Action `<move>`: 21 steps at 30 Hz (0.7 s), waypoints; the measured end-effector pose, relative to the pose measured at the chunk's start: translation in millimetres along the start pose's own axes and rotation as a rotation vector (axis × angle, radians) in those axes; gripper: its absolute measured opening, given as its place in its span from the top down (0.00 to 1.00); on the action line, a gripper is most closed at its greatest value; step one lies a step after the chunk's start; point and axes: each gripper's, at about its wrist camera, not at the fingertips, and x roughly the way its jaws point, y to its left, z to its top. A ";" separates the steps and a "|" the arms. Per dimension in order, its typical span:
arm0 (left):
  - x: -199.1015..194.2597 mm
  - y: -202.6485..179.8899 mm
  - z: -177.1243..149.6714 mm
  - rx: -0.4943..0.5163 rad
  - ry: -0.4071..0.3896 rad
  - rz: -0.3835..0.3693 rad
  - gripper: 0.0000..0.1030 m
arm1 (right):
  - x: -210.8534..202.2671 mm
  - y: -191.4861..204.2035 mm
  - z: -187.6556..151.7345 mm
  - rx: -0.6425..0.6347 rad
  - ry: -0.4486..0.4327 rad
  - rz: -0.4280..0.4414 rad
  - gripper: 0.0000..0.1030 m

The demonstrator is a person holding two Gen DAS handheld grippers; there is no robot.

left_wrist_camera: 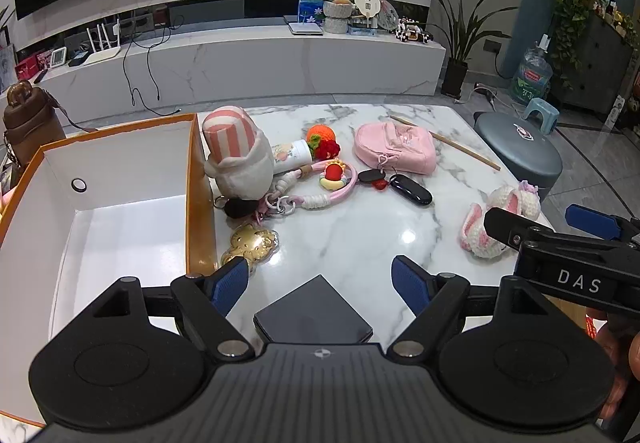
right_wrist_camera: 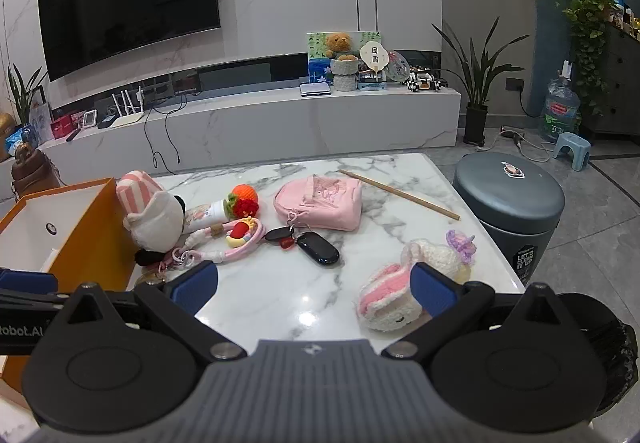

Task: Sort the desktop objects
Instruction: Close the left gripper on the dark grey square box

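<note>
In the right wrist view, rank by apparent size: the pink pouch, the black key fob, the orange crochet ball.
1. pink pouch
2. black key fob
3. orange crochet ball; it lies farther back, so its rank against the fob is unsure.

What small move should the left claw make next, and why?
Probably ease the left claw down and forward onto the dark flat case. Its jaws stand open with nothing between them, the case lies on the marble table just below them, and the open orange box waits empty beside it.
</note>
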 end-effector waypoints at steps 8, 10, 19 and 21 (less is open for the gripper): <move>0.4 -0.1 -0.4 0.001 0.003 0.000 0.10 | 0.1 1.1 -0.1 -0.002 0.003 -0.001 0.01; -0.5 -1.4 -0.7 0.001 0.003 0.000 0.10 | 0.2 1.1 -0.1 -0.002 0.003 0.000 0.01; -0.5 -1.7 -0.8 0.034 0.006 -0.033 0.10 | -0.3 1.1 -0.2 -0.001 0.004 0.000 0.01; -0.5 -1.5 -1.0 0.033 0.006 -0.034 0.10 | 0.6 1.0 -0.7 0.000 0.005 0.001 0.01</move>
